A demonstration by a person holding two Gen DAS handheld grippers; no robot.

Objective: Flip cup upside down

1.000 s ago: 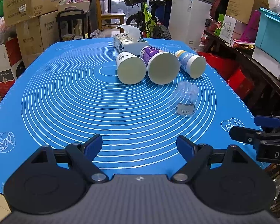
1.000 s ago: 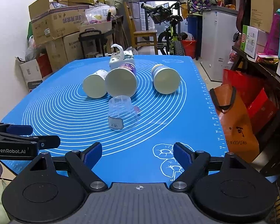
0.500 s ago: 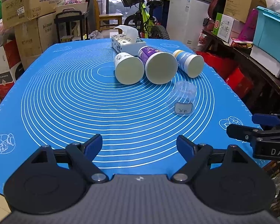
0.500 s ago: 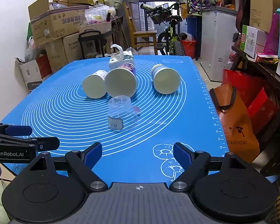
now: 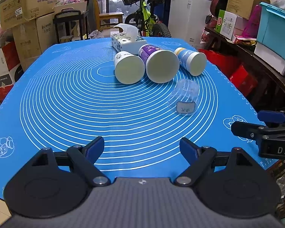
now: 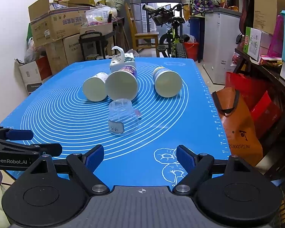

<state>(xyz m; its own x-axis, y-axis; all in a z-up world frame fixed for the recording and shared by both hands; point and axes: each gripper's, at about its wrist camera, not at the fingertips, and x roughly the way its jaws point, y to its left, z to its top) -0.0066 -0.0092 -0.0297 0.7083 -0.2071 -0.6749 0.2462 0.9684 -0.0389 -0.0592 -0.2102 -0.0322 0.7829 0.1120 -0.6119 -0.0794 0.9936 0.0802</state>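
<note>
A blue mat [image 5: 66, 98] with white rings covers the table, and three paper cups lie on their side on it: a white one [image 5: 129, 70], a purple one [image 5: 159, 64] touching it, and a blue-and-yellow one [image 5: 191, 61] a little apart. Behind them stands a tissue box [image 5: 128, 42] (one tissue sticks up). Beyond the table are cardboard boxes [image 5: 26, 1], a bicycle [image 5: 148, 17] and a wooden chair [image 6: 140, 32].

Three paper cups [image 5: 129, 70], one clear cup [image 5: 185, 97], one tissue box [image 5: 127, 42].
</note>
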